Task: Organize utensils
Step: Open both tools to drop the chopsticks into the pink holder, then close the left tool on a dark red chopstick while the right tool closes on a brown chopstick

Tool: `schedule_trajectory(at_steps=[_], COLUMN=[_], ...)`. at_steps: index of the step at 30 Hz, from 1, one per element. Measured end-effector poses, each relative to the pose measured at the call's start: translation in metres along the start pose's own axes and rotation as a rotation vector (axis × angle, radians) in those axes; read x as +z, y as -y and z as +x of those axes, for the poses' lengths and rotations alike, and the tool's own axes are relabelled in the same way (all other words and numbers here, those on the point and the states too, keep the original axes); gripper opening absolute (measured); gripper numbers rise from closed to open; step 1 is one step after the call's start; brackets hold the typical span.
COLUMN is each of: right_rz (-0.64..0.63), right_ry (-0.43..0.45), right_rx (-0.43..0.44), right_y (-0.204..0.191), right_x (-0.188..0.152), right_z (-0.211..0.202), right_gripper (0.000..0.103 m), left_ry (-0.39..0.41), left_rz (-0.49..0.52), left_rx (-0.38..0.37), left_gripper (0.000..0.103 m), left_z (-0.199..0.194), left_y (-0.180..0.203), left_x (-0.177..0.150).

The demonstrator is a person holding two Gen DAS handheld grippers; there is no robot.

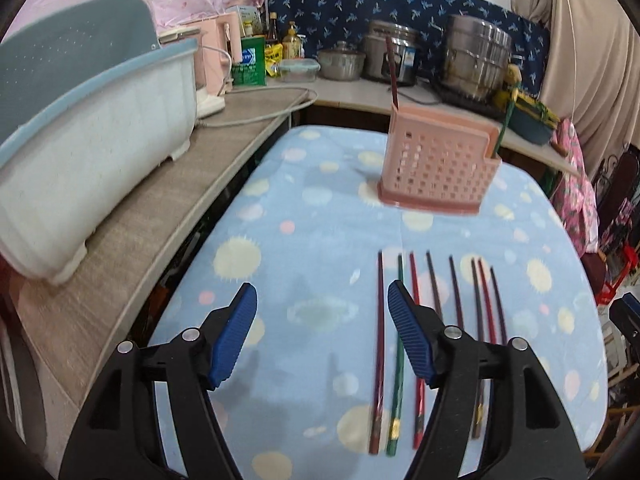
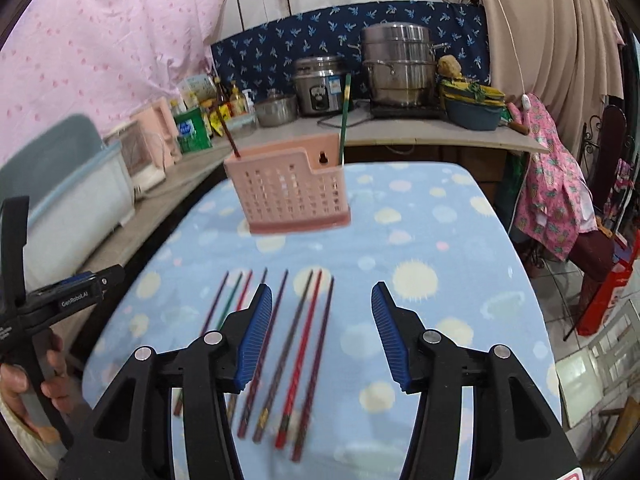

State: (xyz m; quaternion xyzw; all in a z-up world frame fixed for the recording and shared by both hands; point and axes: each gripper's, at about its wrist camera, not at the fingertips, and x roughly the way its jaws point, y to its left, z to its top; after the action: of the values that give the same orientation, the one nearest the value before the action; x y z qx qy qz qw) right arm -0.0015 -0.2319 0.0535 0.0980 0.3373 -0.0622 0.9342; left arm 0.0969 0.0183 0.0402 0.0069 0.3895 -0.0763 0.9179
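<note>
Blue spotted cloth (image 1: 320,220) holds a chopstick row (image 1: 436,344), pink holder (image 1: 436,168) far behind. L gripper (image 1: 322,334) & R gripper (image 2: 316,332) both gape apart, empty.

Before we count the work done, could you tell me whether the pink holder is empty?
No, two chopsticks already stand in the holder, one dark and one green.

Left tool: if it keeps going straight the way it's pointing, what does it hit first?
Likely the blue cloth, bare between the open left tool's fingers. The leftmost chopstick lies just inside its right finger and could be clipped. The pink holder sits farther back. Depth is hard to judge here.
</note>
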Motion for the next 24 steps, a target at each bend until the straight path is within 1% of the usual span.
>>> schedule_trajectory(at_steps=[6,12,18,24], right_rz=[-0.007,0.002,0.003,0.000], right_ry=[-0.071,-0.138,-0.168,-0.183], right_rx=[-0.014,-0.017,-0.021,-0.016], right_y=[-0.001,-0.002,-0.005,-0.010], right_x=[-0.045,-0.079,-0.100,-0.110], right_z=[0.008,0.018,0.023,0.026], right_gripper=[0.051,0.051,0.051,0.050], left_ry=[-0.056,-0.083,-0.119,-0.141], left_rz=[0.021,0.031,0.029,0.042], left_rx=[-0.010,-0.015,-0.022,-0.031], left_gripper=[0.065,0.065,0.065,0.065], left_z=[0.006,0.007,0.013,0.015], left_y=[0.006,0.007,0.007,0.010], left_x=[-0.039,-0.064,-0.084,-0.098])
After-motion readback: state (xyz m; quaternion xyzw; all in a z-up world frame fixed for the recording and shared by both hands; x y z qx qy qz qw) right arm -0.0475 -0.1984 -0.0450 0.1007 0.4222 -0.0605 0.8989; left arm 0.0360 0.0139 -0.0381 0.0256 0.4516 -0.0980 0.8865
